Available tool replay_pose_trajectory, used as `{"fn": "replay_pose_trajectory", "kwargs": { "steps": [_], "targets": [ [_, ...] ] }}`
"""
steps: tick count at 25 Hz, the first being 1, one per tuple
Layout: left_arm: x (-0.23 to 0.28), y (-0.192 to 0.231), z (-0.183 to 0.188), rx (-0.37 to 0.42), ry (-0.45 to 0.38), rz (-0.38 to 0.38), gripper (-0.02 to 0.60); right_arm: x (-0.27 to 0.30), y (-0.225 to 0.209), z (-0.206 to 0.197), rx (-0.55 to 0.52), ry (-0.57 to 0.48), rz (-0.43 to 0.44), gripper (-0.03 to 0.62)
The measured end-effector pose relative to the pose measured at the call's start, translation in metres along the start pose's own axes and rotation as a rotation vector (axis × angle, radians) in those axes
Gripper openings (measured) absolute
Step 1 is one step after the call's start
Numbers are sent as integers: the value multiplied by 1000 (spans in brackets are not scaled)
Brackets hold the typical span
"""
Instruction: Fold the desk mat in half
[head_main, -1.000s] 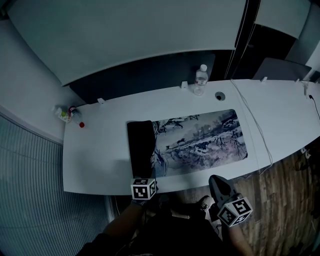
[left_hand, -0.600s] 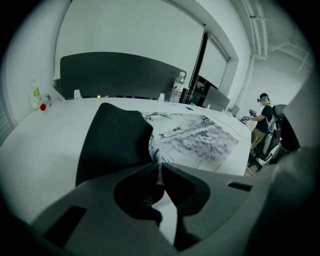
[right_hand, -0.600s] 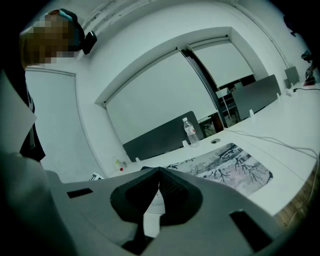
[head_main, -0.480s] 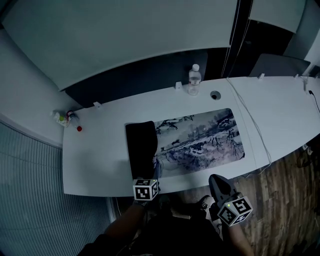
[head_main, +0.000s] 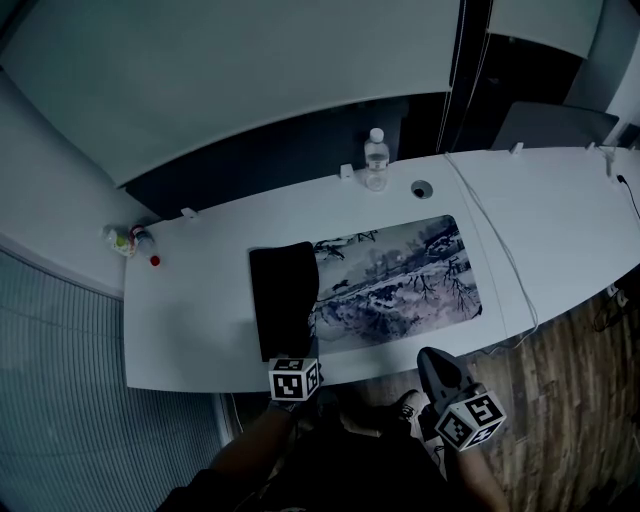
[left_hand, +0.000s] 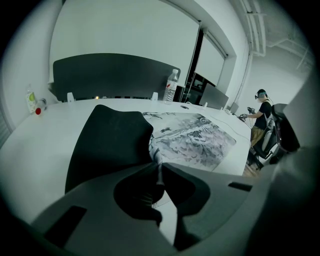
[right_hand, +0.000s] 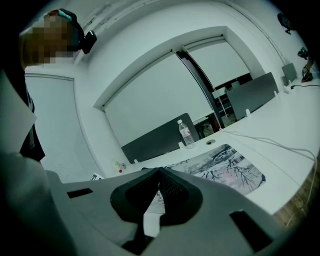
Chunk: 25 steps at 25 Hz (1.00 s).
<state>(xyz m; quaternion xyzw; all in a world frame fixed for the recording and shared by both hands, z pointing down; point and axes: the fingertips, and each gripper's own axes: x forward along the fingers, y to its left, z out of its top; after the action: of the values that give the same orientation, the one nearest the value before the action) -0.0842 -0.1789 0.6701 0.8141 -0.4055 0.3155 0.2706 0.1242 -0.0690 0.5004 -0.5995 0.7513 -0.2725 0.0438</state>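
Note:
The desk mat (head_main: 400, 275), printed with an ink landscape, lies on the white table (head_main: 190, 300). Its left end is lifted and turned over to the right, showing the black underside (head_main: 283, 300). My left gripper (head_main: 298, 354) is at the table's near edge, shut on the near edge of that raised flap. In the left gripper view the thin mat edge runs between the closed jaws (left_hand: 157, 167), with the black flap (left_hand: 110, 145) and the print (left_hand: 192, 137) beyond. My right gripper (head_main: 434, 360) hovers off the table's near edge, shut and empty (right_hand: 159, 174); the mat (right_hand: 220, 167) is ahead of it.
A water bottle (head_main: 375, 160) and a round cable hole (head_main: 421, 188) sit behind the mat. A white cable (head_main: 500, 250) crosses the table right of it. Small bottles (head_main: 125, 240) and a red object (head_main: 154, 261) are at the far left corner. A person (left_hand: 260, 117) stands at the right.
The black flap has grown wider and its edge has moved right over the print as my left gripper shifted right. The right gripper has stayed off the table edge.

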Motion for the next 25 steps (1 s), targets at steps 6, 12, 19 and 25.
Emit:
{"fn": "replay_pose_trajectory", "kwargs": {
  "steps": [6,12,19,25],
  "targets": [
    [5,-14,4,-3,-2,9,32,-7,-10,1,17,0,18,20],
    [11,-30,7,-3,-11,13,32,-20,-26,3,2,3,14,20],
    [18,-49,11,-8,-15,15,32,-37,-42,10,-3,-6,5,20],
    [24,-64,13,-11,-14,14,32,-49,-56,14,-1,-14,2,20]
  ]
}}
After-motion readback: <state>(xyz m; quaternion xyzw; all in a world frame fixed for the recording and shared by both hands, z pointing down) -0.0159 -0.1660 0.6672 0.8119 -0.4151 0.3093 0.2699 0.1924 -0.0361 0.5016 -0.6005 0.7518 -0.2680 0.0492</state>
